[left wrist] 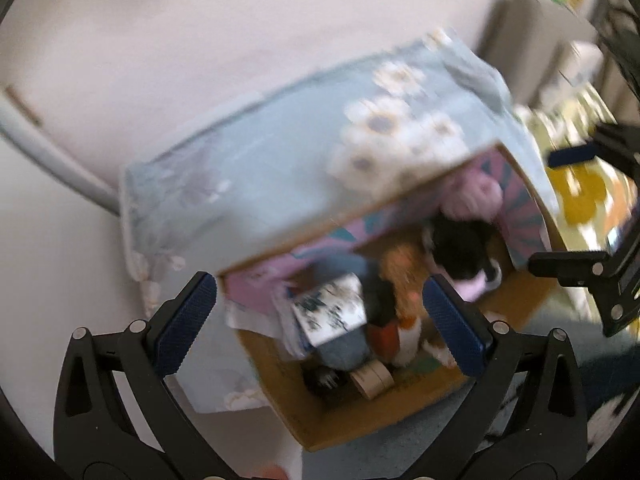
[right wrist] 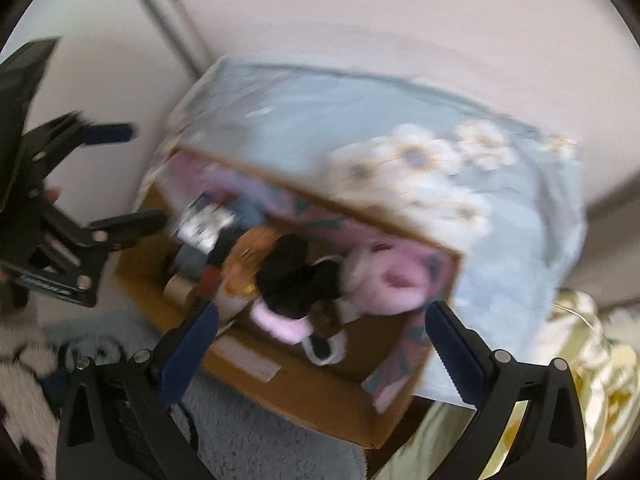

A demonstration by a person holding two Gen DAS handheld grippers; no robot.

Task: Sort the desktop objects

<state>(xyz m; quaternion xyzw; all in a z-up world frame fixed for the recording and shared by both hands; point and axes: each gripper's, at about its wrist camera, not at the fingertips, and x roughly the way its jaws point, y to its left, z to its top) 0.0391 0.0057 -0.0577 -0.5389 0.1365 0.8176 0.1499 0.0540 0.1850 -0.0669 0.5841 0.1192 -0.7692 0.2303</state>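
Pale blue cloth (left wrist: 256,168) – white daisy print; brown cardboard box (right wrist: 320,396); pink plush (right wrist: 396,284) – black plush (right wrist: 296,276).

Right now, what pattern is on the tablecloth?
Pale blue tablecloth with white daisies, clearest in the right wrist view.

Soft, even daylight; both views motion-blurred (fisheye edges curved, corners black).

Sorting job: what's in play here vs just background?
In play:
cardboard box
pink plush
black plush
patterned card
tape roll
left gripper, open
right gripper, open

Background:
floral blue cloth
grey rug
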